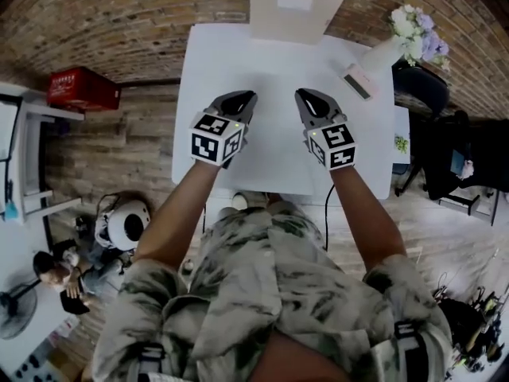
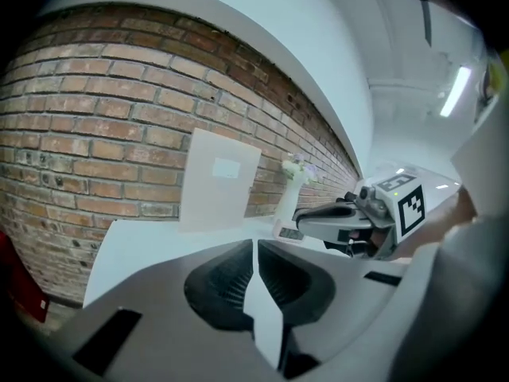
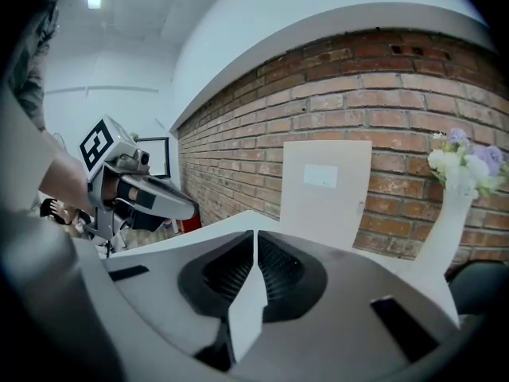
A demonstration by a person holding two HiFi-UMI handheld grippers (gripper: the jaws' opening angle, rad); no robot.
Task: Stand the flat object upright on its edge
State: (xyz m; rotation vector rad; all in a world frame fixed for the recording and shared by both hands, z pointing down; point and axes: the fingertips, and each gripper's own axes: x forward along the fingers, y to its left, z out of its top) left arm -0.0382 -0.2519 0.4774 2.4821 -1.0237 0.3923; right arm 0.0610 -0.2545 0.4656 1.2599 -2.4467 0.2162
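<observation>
Both left gripper [image 1: 241,100] and right gripper [image 1: 310,99] sit pressed together, empty; we judge the top-centre board [image 1: 298,6] light, stiff, best pinched at its side edges.

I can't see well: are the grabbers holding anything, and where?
Nothing. The left gripper and right gripper are both shut and empty over the white table.

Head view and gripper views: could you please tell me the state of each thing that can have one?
Left gripper: shut, nothing between its jaws.
Right gripper: shut, nothing between its jaws.
Flat board: standing upright at the table's far edge, by the brick wall.
Vase: upright, flowers in it.
Small flat device: lying flat on the table beside the vase.
</observation>
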